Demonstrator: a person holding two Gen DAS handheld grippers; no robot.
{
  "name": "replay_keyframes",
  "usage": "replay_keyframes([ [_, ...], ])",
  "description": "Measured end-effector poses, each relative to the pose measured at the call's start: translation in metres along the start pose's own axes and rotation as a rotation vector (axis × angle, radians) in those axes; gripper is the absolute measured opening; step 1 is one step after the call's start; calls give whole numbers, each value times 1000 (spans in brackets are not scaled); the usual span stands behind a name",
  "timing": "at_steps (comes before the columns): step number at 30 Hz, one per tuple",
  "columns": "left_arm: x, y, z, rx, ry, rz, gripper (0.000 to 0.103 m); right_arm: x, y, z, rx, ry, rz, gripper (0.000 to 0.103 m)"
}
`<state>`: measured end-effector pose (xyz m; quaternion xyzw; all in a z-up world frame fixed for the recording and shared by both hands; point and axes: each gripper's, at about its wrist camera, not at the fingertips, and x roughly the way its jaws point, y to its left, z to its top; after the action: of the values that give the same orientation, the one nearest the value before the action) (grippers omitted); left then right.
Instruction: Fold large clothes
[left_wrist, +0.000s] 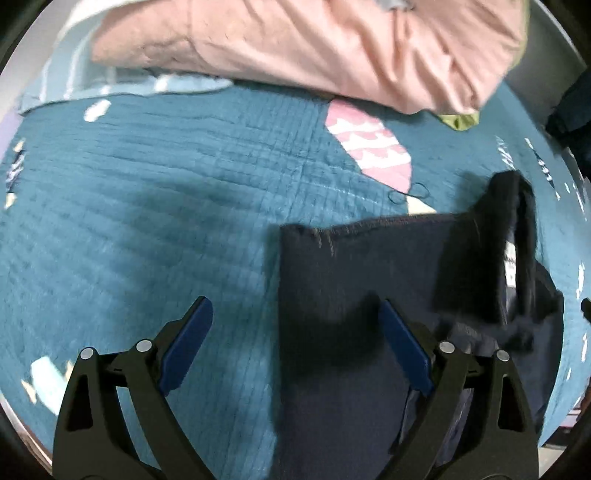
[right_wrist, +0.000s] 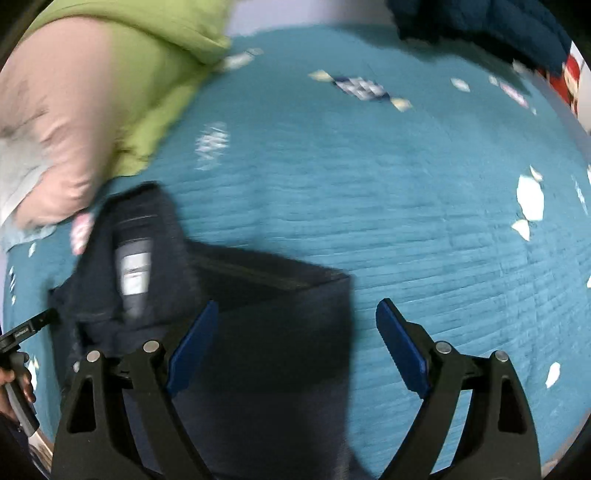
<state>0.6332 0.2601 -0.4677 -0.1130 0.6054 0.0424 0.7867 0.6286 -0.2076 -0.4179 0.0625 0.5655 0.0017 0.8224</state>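
1. Left wrist view: the left gripper (left_wrist: 295, 325) is spread wide and holds nothing; its right finger (left_wrist: 404, 347) is over the navy garment (left_wrist: 351, 295), which lies folded on the teal quilt (left_wrist: 147, 203).
2. Right wrist view: the right gripper (right_wrist: 295, 325) is likewise spread and empty, above the garment's right edge.
3. A pink pillow (left_wrist: 314, 48) lies beyond the garment.

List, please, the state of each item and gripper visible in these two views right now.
left gripper: open, holding nothing, over the garment's left edge.
right gripper: open, holding nothing, over the garment's right edge.
dark navy garment: lying flat on the quilt, partly folded, collar part bunched with label showing.
teal quilt: spread out.
pink cloth: crumpled in a heap.
green cloth: crumpled beside the pink one.
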Motion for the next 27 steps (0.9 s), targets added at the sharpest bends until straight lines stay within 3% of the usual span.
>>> replay_keyframes([
  [2, 10, 0, 7, -25, 41, -9, 91, 16, -13, 5, 24, 43, -19, 84],
  [4, 21, -2, 13, -35, 98, -6, 91, 35, -17, 10, 38, 109, 14, 84],
  [8, 31, -13, 19, 22, 133, 48, 90, 63, -24, 17, 48, 158, -10, 83],
  [9, 32, -14, 19, 23, 132, 51, 90, 65, -24, 17, 62, 168, 16, 71],
  [10, 31, -15, 20, 25, 130, 54, 84, 68, -24, 17, 73, 182, 44, 51],
  [11, 30, -18, 20, 31, 123, 47, 77, 72, -20, 15, 67, 218, 81, 49],
  [12, 29, -22, 20, 58, 117, 49, 73, 72, -15, 14, 46, 225, 75, 48],
  [13, 27, -25, 21, 77, 115, 41, 63, 71, -6, 13, -7, 221, 52, 46],
  [15, 28, -31, 23, 93, 119, 41, 56, 77, -3, 15, -28, 241, 46, 43],
  [16, 27, -32, 23, 99, 116, 33, 49, 82, -7, 16, -9, 250, 52, 31],
  [18, 23, -32, 23, 97, 93, 39, 35, 83, -12, 17, -20, 239, 5, 10],
  [20, 18, -31, 22, 104, 69, 39, 17, 71, -12, 17, -50, 192, 28, 9],
  [22, 6, -31, 20, 144, 37, 18, 12, 57, -9, 16, -80, 137, 36, 8],
  [27, -36, -30, 16, 140, -78, -65, 10, 15, -12, 21, -57, 17, 113, 8],
])
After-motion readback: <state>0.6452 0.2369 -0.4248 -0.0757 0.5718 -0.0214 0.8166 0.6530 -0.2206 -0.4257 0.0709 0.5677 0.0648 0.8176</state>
